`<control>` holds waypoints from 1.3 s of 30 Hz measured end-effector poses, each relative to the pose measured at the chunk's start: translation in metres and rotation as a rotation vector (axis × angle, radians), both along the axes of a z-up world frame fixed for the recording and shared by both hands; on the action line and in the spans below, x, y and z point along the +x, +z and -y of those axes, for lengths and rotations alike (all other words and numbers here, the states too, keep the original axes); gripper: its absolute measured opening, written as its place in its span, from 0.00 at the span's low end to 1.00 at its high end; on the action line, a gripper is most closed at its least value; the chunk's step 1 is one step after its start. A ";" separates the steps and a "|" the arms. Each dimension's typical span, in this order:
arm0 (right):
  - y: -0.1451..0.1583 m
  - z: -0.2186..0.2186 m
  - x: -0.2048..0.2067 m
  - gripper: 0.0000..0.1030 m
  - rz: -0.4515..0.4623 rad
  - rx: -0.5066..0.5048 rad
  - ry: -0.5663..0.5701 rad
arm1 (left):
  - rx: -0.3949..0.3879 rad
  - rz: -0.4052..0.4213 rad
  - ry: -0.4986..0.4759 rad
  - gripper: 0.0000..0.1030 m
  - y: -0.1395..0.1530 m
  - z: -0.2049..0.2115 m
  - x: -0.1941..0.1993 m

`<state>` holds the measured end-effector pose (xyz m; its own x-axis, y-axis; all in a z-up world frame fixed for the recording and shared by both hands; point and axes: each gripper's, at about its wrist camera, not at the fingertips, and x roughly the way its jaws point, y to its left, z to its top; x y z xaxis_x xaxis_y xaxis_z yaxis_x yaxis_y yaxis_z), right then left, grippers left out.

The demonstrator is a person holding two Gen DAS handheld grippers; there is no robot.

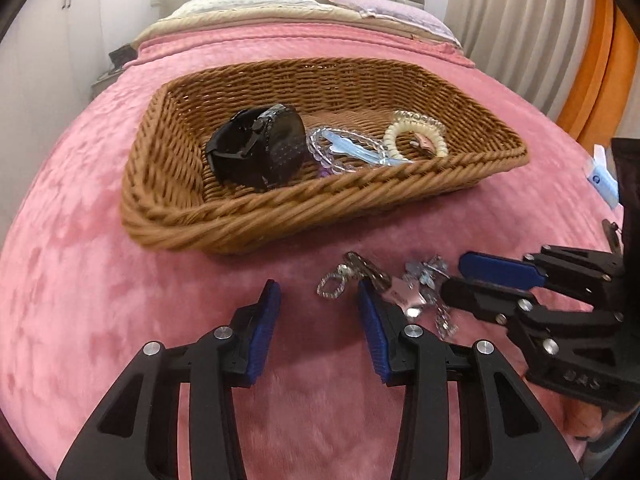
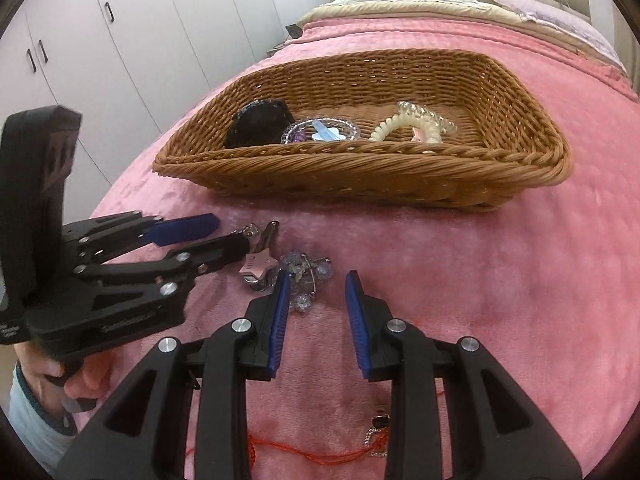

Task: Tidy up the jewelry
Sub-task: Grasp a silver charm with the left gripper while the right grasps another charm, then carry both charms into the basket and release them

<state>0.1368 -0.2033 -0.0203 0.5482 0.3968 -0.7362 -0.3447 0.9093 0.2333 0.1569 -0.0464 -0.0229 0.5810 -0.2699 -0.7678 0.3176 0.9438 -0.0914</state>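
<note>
Two tongs low over a pink blanket (image 1: 100,208) on a bed.

Left tongs (image 1: 319,322): blue pads wide apart, holding nothing, tips just near the small pile of jewelry (image 1: 416,288) on the blanket. Right pad touching or hiding the near edge of that pile; cannot tell which.

Right tongs (image 2: 316,312): blue pads apart too, holding nothing. Left pad right beside the clear beads (image 2: 304,276) of the pile.

In the pile: a silver ring chain (image 1: 332,282) on the left, a pink star clip (image 2: 256,266) in the middle, clear beads on the right. All tangled close together, between the two tongs.

Far from the tongs, a brown woven basket (image 1: 280,208) sitting on the blanket. Inside, from left to right: a black watch (image 1: 256,148), a clear bead bracelet (image 1: 344,148) with a light blue piece on it, and a cream curly hair tie (image 1: 416,136) with a small pink clip.

Near the bottom of the right view, a red string (image 2: 304,454) with a small charm (image 2: 378,430) lying on the blanket, under the right tongs.

Pillows (image 1: 248,0) at the far end of the bed. White closets (image 2: 132,40) on the left.
</note>
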 end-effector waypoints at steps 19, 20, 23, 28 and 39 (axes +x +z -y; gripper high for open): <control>0.010 -0.011 -0.012 0.01 0.085 -0.094 -0.019 | -0.133 0.087 0.029 0.00 0.010 -0.018 -0.036; 0.012 -0.007 -0.012 0.01 0.086 -0.083 -0.030 | -0.148 0.091 0.029 0.00 0.010 -0.020 -0.039; 0.015 0.005 -0.012 0.01 0.081 -0.027 -0.040 | -0.168 0.102 0.019 0.00 0.011 -0.020 -0.043; 0.023 0.017 -0.017 0.01 0.097 0.010 -0.055 | -0.161 0.121 0.016 0.00 0.011 -0.018 -0.048; 0.025 0.053 -0.017 0.02 0.058 0.001 -0.146 | -0.194 0.124 0.018 0.00 0.011 -0.025 -0.050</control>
<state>0.1201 -0.2561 0.0050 0.6420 0.3098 -0.7013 -0.2214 0.9507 0.2173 0.1072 -0.0214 -0.0124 0.6736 -0.3941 -0.6252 0.3205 0.9181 -0.2334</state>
